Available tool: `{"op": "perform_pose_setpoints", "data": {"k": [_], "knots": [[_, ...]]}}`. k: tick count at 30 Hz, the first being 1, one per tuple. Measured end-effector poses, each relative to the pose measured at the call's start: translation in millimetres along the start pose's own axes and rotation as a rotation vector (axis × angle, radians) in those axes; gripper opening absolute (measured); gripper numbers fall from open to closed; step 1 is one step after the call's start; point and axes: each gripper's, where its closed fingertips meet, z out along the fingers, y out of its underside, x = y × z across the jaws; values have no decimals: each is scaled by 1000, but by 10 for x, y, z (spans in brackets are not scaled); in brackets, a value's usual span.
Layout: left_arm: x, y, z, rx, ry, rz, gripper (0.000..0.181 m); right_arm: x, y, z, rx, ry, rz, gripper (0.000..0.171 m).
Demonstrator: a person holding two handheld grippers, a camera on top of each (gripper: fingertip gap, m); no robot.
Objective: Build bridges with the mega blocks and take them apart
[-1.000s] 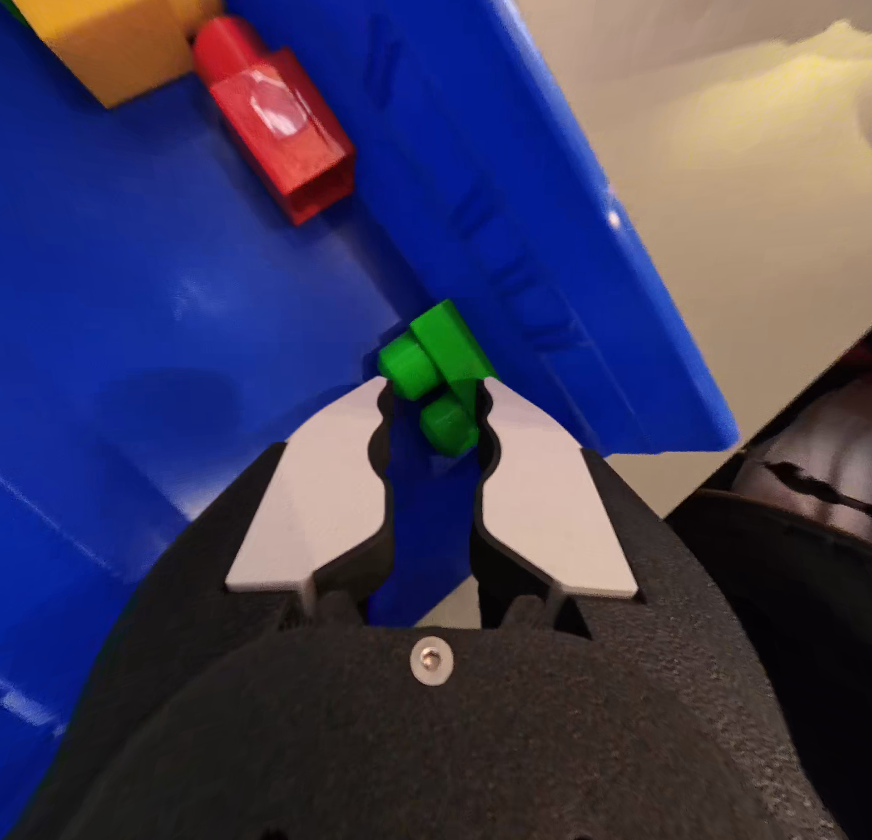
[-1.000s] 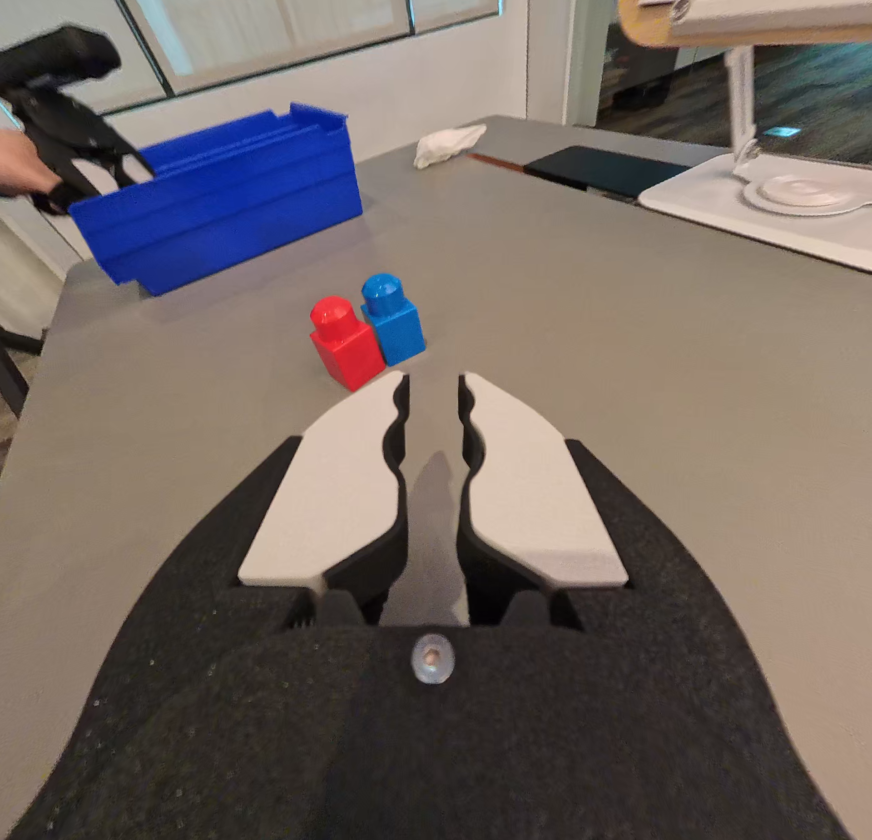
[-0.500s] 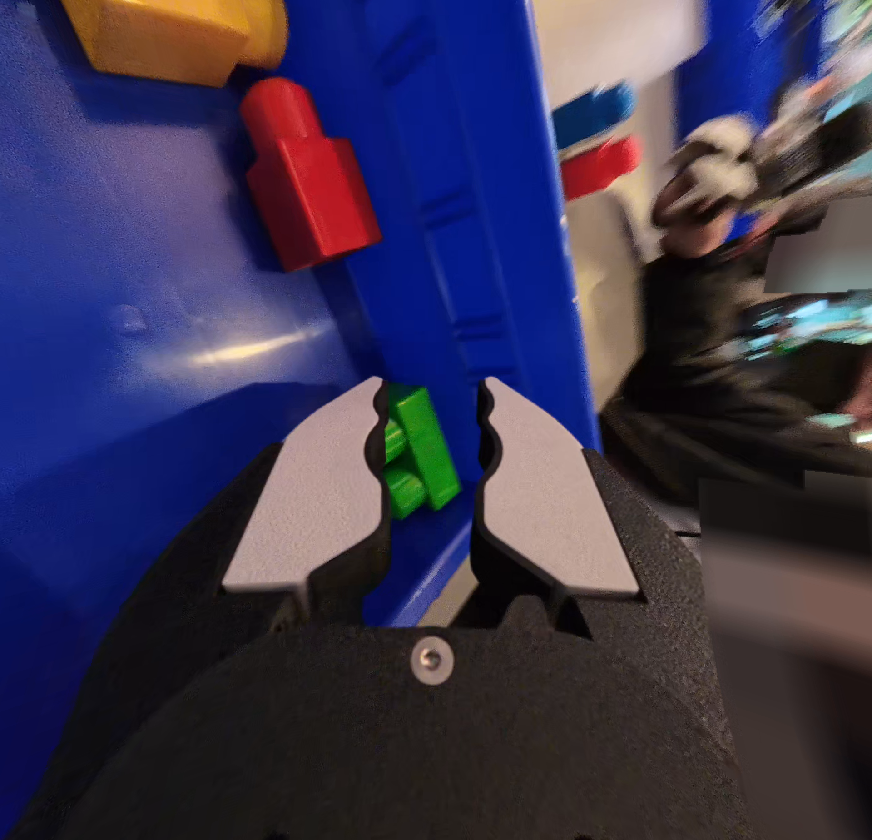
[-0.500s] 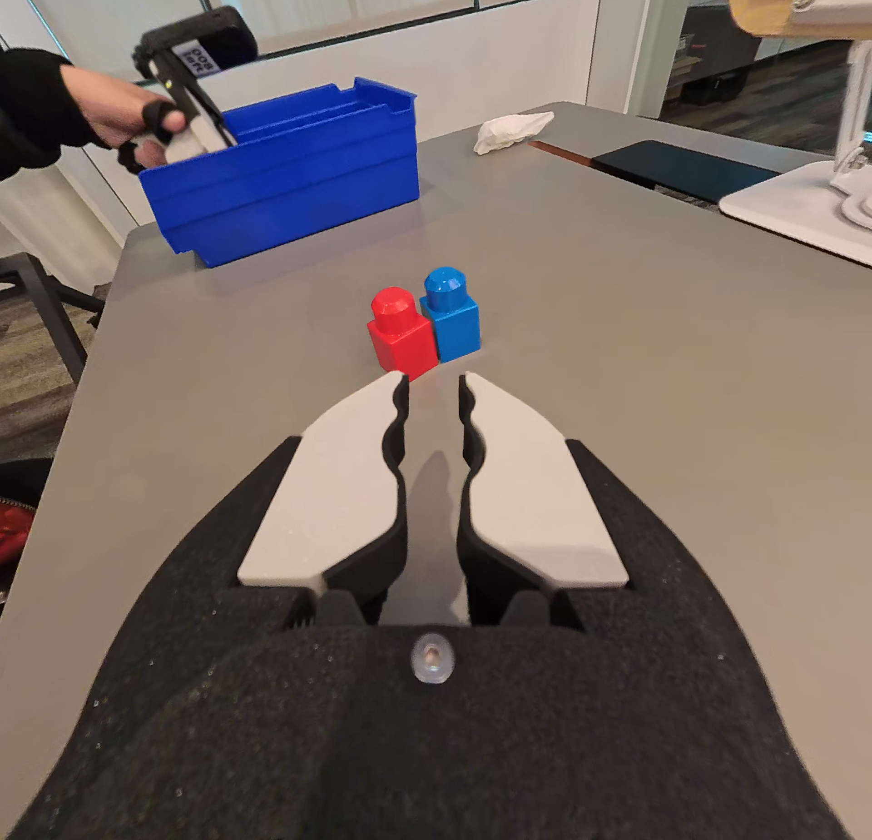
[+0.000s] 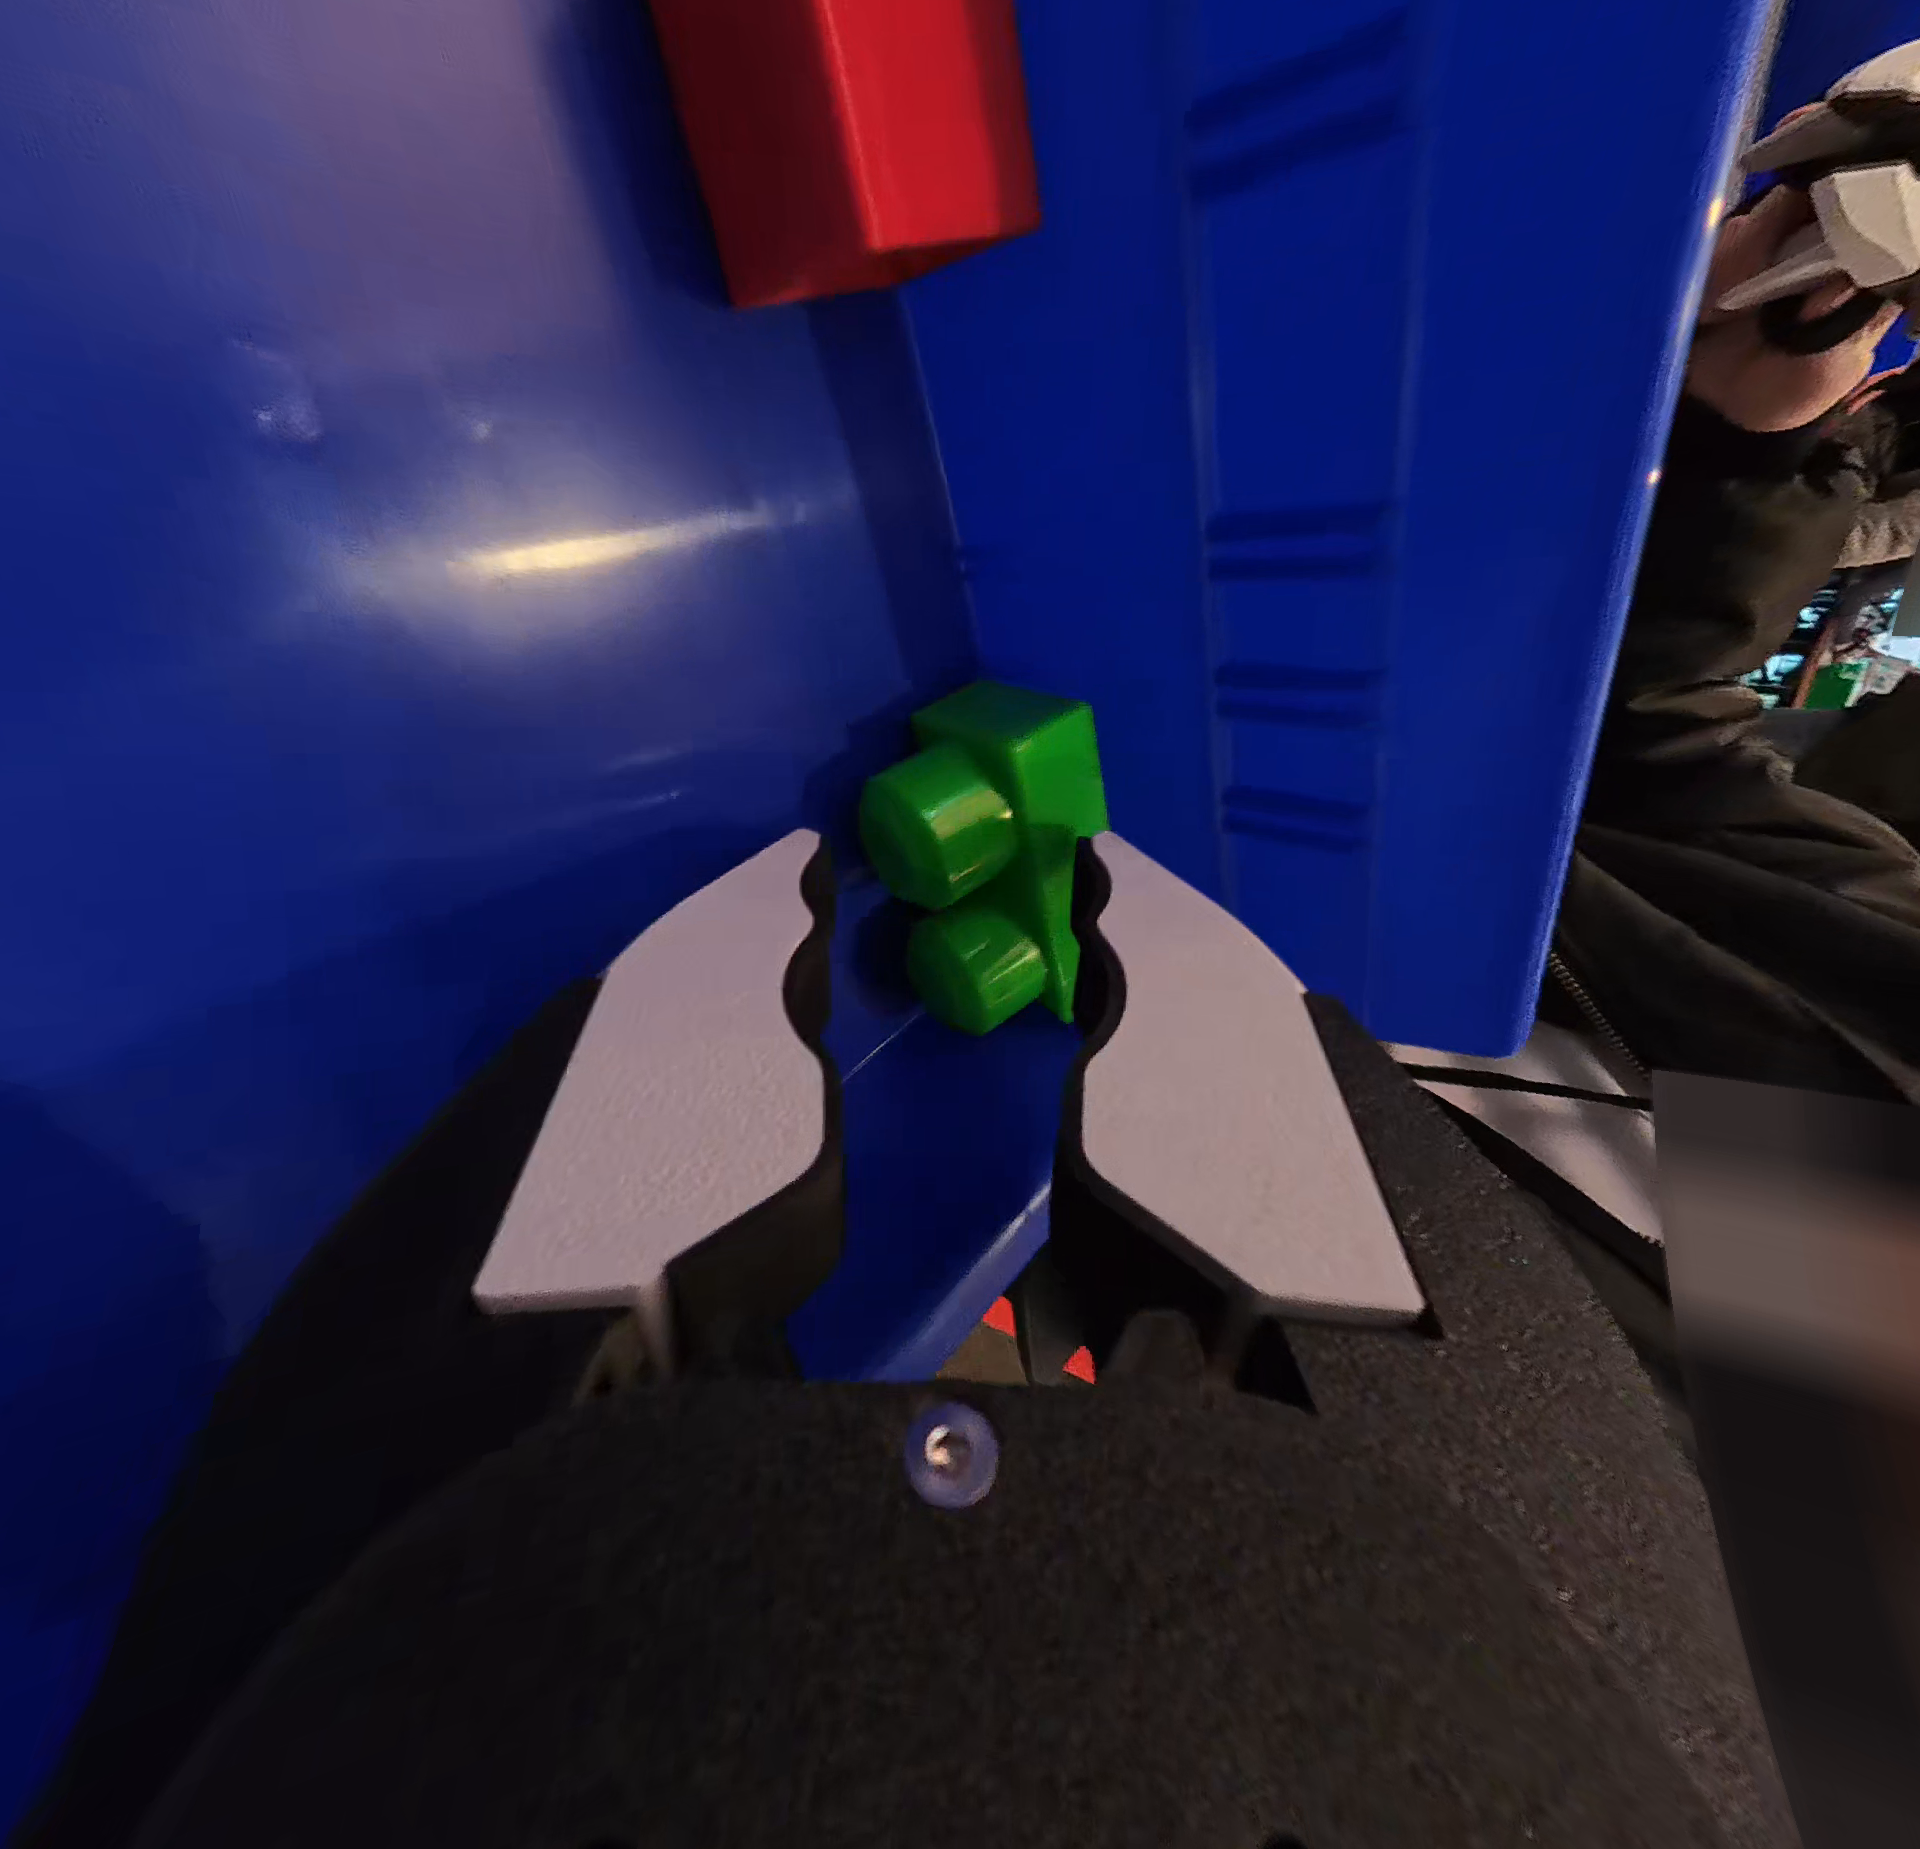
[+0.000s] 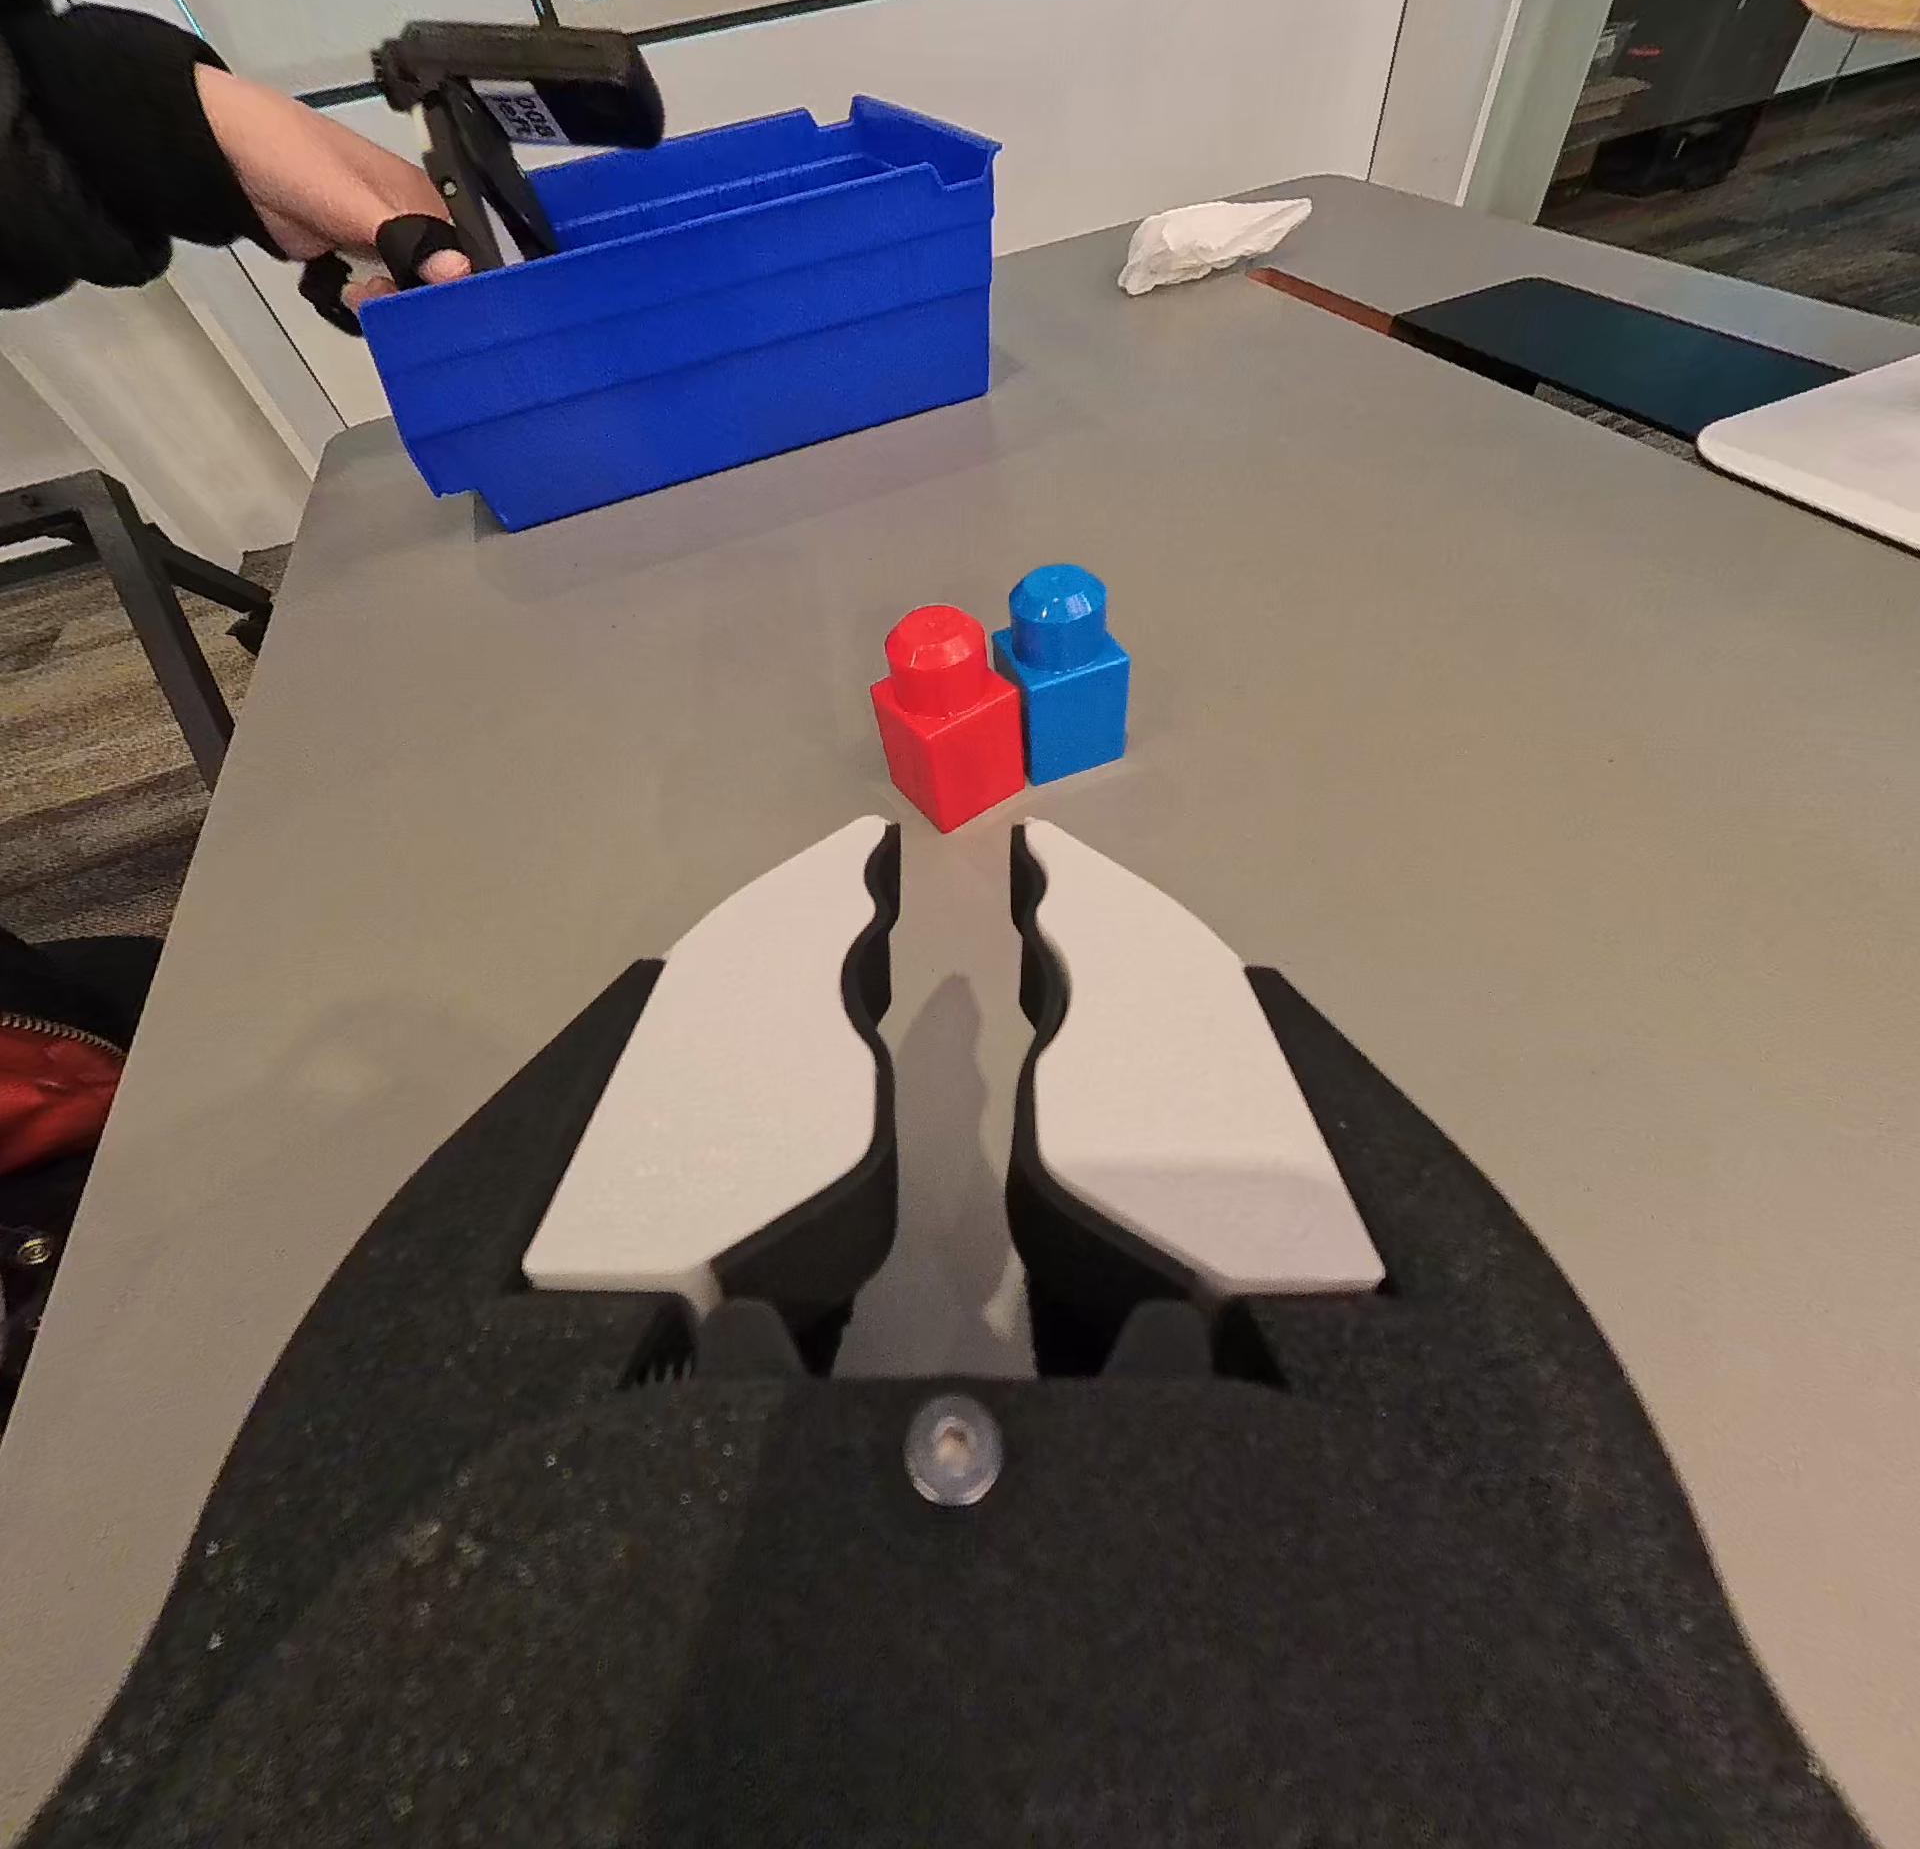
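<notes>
In the left wrist view my left gripper (image 5: 951,854) is open, down inside the blue bin (image 5: 1299,345). A green two-stud block (image 5: 987,843) lies on its side in the bin's corner between my fingertips. The right finger touches its edge and the left finger stands a little apart. A red block (image 5: 842,106) lies farther in. In the right wrist view a red block (image 6: 945,719) and a blue block (image 6: 1070,677) stand upright side by side on the grey table (image 6: 1455,864). My right gripper (image 6: 954,828) is narrowly open and empty just in front of them. The left gripper (image 6: 488,137) reaches into the bin (image 6: 675,345).
A crumpled white tissue (image 6: 1210,241), a dark flat pad (image 6: 1600,355) and a white board (image 6: 1829,459) lie at the back right. The table's left edge (image 6: 239,760) drops to carpet, with a red bag (image 6: 42,1093) below. Tip to tip, the grippers are about 40 cm apart.
My left gripper has turned and pushed deeper into the bin, and the green block now sits between its tips. My right gripper has moved closer to the red and blue blocks.
</notes>
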Motion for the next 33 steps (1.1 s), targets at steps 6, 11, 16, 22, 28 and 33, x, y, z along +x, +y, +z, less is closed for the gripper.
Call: {"op": "perform_pose_setpoints", "data": {"k": [6,11,16,22,28,33], "knots": [[75,-40,77,23,58,-3,41,-22,17,16,-14,-7,-8,19],[98,-24,54,35,32,56,37,-37,-8,10,-5,-13,-8,19],[164,-40,-1,77,42,89,34,-47,-20,7,-1,-14,-13,19],[292,-66,-66,127,37,138,34,-54,-25,6,0,-14,-17,19],[232,-119,-176,155,-63,189,34,-67,-24,10,1,-19,-17,20],[452,-270,-505,246,-142,317,27,-74,-21,27,0,-27,-12,20]]}}
